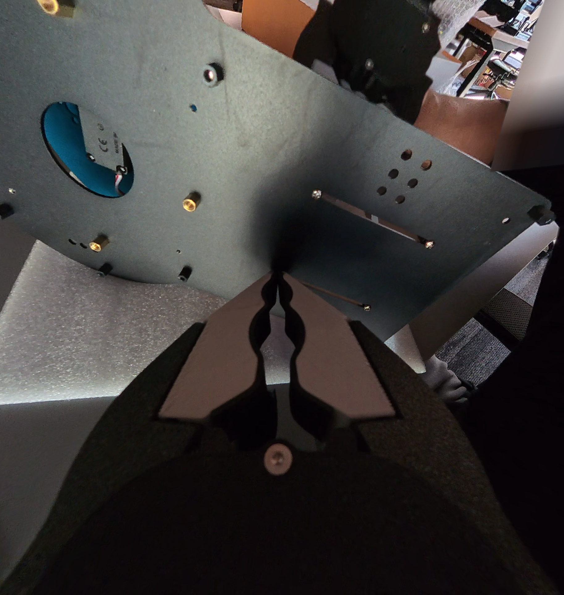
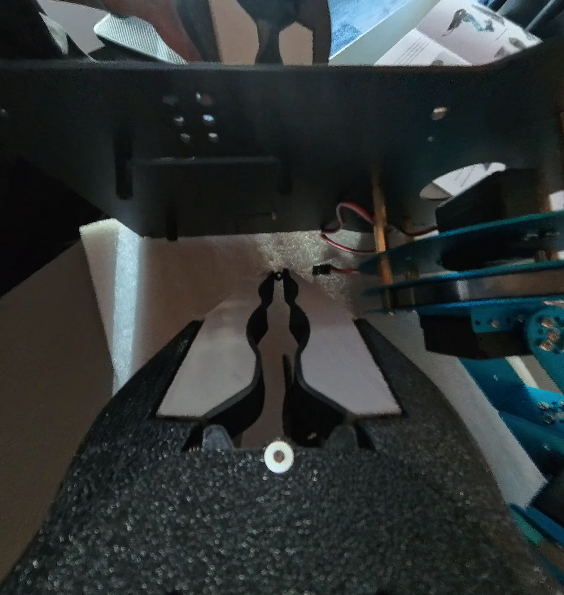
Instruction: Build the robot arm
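Observation:
My left gripper is shut on the lower edge of a dark grey metal plate and holds it tilted. The plate has a round hole, brass standoffs, two slots and a cluster of small holes. In the right wrist view the plate stands across the top with a black box fixed to it. My right gripper is shut on a small black part, just below the plate and over white foam.
Blue metal robot arm parts with red, white and black wires sit at the right. White foam lies under the plate. A black device shows behind the plate's upper edge. Printed sheets lie at the back. My right fingertips sit around 4 cm from my left ones.

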